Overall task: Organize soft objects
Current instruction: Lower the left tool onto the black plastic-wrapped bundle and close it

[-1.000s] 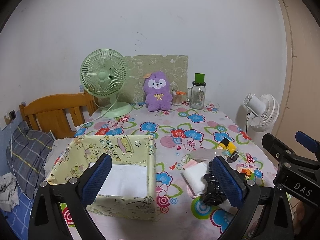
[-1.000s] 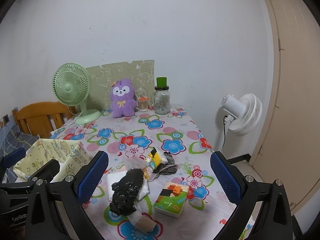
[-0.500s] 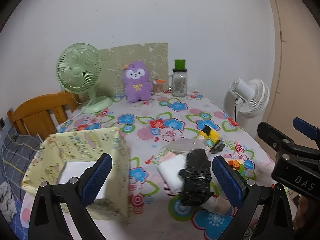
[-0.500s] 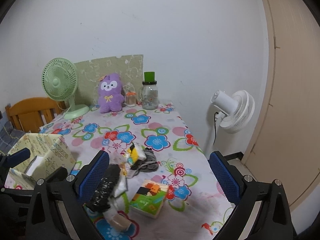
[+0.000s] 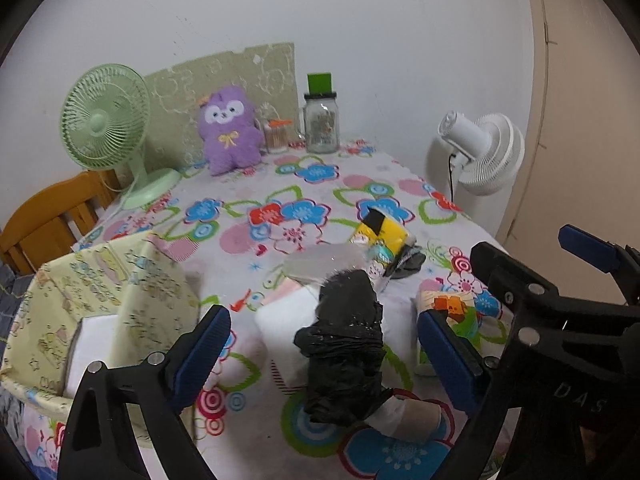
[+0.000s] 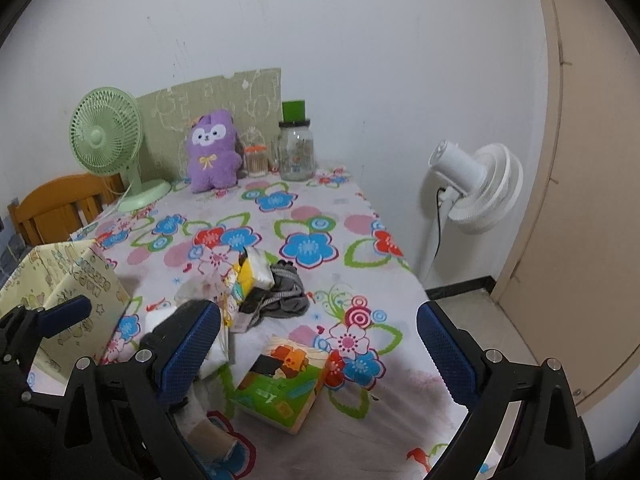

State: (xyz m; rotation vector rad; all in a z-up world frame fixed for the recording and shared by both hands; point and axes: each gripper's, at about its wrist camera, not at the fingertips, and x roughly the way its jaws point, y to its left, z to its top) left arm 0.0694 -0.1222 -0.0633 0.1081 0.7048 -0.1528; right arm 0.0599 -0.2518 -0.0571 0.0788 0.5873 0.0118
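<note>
The letters "DAS" stand in pale raised type on the black body of the right gripper (image 5: 576, 344), seen at the lower right of the left wrist view; beside the black bag, the green face of the picture box (image 6: 280, 380) carries large pale characters lying upside down, too unclear to read; the print on the yellow fabric box (image 5: 104, 300) is blurred.
</note>
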